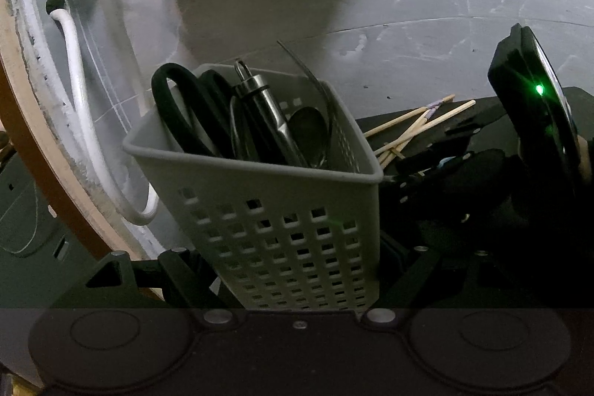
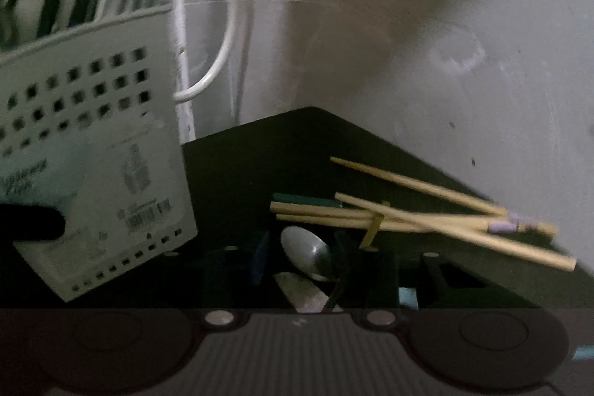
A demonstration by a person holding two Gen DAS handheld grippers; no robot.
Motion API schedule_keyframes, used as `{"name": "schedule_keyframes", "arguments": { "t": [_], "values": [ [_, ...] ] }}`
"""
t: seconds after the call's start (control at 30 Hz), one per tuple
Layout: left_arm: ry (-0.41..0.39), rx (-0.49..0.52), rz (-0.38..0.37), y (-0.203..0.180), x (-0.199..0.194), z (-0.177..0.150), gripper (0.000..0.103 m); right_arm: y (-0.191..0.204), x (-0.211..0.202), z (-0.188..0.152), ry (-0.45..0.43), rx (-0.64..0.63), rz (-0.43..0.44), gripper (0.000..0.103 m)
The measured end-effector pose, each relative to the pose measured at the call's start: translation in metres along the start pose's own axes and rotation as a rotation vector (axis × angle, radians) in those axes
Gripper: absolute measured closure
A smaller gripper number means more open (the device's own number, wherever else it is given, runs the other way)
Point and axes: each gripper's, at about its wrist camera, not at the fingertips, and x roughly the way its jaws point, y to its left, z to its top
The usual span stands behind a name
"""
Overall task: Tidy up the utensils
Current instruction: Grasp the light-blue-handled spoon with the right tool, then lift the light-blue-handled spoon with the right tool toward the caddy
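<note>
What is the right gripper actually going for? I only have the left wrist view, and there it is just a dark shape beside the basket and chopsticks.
Observer: A metal spoon lies between the fingers of the right gripper, its bowl pointing away from the camera. The picture is too dark to tell whether the pads press on it.
Operator: Anything on the basket's far side that I'm missing?
Observer: Yes. The basket wall facing the right camera carries a printed label with a barcode.
</note>
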Motion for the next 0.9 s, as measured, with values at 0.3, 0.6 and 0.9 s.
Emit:
{"name": "schedule_keyframes", "arguments": {
  "t": [0.3,0.6,0.9],
  "values": [
    [-0.005,0.012,-0.016,0.003,0.001,-0.001,0.02,-0.004,-0.003,-0.005,-0.018,0.035,-0.037,0.084],
    [-0.005,0.024,-0.034,0.006,0.0,-0.002,0.02,-0.014,-0.007,-0.002,-0.058,0.101,-0.073,0.094],
    [-0.002,0.03,-0.047,0.008,0.0,0.0,0.02,-0.011,-0.024,-0.004,-0.112,0.128,-0.083,0.097]
  ]
}}
